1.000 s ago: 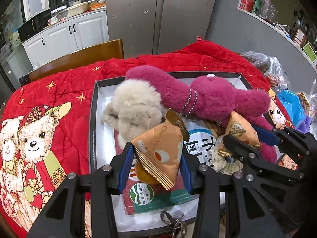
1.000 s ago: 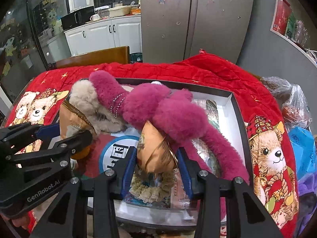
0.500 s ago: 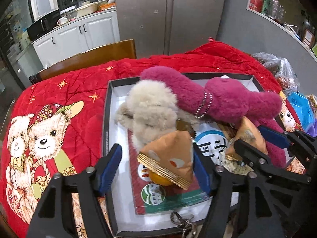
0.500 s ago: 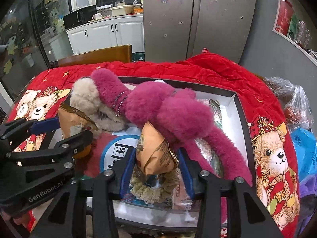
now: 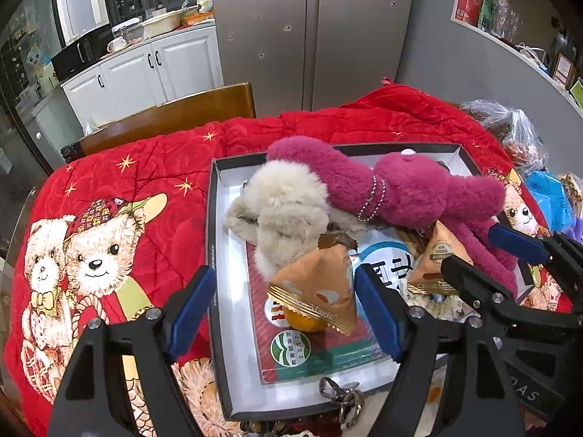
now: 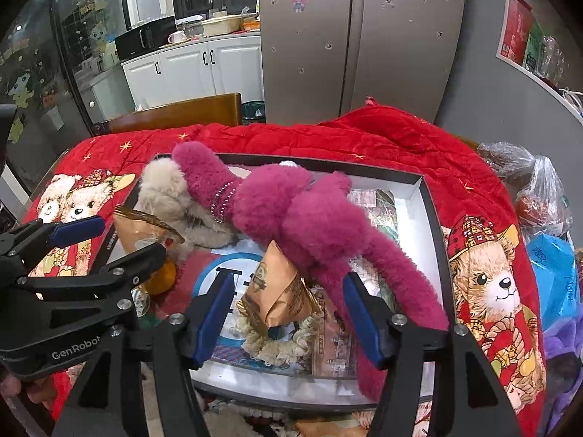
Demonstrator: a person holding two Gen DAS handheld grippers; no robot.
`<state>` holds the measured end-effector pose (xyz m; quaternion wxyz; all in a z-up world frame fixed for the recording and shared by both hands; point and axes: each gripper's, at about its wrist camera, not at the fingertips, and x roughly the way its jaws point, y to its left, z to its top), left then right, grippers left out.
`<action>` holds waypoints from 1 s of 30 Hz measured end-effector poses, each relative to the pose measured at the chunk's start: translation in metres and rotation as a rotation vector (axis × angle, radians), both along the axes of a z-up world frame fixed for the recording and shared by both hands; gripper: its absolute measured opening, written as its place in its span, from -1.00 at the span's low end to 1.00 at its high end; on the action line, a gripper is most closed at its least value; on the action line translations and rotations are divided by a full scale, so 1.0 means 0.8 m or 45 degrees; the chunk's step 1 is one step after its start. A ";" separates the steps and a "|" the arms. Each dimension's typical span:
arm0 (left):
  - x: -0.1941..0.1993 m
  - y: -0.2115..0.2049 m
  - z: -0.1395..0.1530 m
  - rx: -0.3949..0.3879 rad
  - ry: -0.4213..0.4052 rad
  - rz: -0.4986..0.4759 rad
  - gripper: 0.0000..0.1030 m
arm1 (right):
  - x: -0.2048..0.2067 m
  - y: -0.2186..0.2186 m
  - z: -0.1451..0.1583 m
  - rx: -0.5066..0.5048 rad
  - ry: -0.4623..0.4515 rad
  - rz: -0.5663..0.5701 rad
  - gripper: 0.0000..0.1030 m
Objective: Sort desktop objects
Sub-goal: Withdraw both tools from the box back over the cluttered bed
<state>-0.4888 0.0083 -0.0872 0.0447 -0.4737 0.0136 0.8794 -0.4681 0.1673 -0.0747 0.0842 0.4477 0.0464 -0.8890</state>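
A shallow black box (image 5: 215, 255) with white inside walls sits on a quilted red blanket (image 5: 153, 196) printed with bear cartoons. In it lie a shaggy cream plush (image 5: 284, 211) at about 11 o'clock and a long, fuzzy magenta plush (image 5: 411, 189) with a bead chain around one limb, stretching from 12 toward 3 o'clock across the cream one. Under them lies a glossy red and green booklet (image 5: 328, 349), and a metal key clip (image 5: 342, 393) rests on the near rim at 6 o'clock. The left gripper (image 5: 284, 309) has blue-padded fingers (image 5: 191, 313) standing wide on black linkage arms; its jaws are opening, and a crinkled tan snack packet (image 5: 320, 287) with a gold crimped edge stands between them, touched by neither pad, leaning on a round orange fruit (image 5: 304, 322). The right gripper (image 6: 286, 313) is opening too; a second tan packet (image 6: 280, 287), pointed and creased, stands between its pads, clear of both, resting on a curly pale fringe (image 6: 277, 346) and against the magenta plush at its 1 o'clock. A second ago both pairs of pads pressed their packets' sides; now each packet sits loose in the box, the left one tipped lower. A wooden chair back (image 5: 171, 116) shows beyond the blanket at 11 o'clock, and steel fridge doors (image 5: 313, 32) at 12.
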 end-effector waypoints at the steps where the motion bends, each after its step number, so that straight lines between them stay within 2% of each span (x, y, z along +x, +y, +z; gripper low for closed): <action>1: 0.002 -0.001 0.004 0.005 0.008 -0.001 0.55 | 0.004 -0.001 0.004 0.003 0.008 0.002 0.23; 11: 0.032 -0.006 0.048 0.064 0.091 -0.027 0.59 | 0.036 -0.009 0.051 0.037 0.113 0.028 0.23; 14: 0.054 -0.009 0.075 0.083 0.156 -0.035 0.60 | 0.053 -0.010 0.073 0.032 0.156 0.046 0.23; 18: 0.088 -0.014 0.114 0.123 0.249 -0.044 0.73 | 0.084 -0.005 0.109 -0.013 0.233 0.052 0.23; 19: 0.099 -0.015 0.124 0.129 0.278 -0.054 0.74 | 0.092 -0.004 0.118 -0.020 0.251 0.052 0.27; 20: 0.111 -0.016 0.135 0.134 0.304 -0.067 0.77 | 0.101 -0.003 0.125 -0.022 0.268 0.049 0.44; 22: 0.128 -0.020 0.151 0.149 0.336 -0.074 0.79 | 0.121 0.003 0.144 -0.019 0.329 0.037 0.59; 26: 0.166 -0.030 0.176 0.136 0.393 -0.072 0.83 | 0.158 0.017 0.172 -0.019 0.407 0.009 0.59; 30: 0.205 -0.049 0.184 0.124 0.425 -0.029 0.86 | 0.192 0.032 0.189 -0.051 0.457 -0.011 0.59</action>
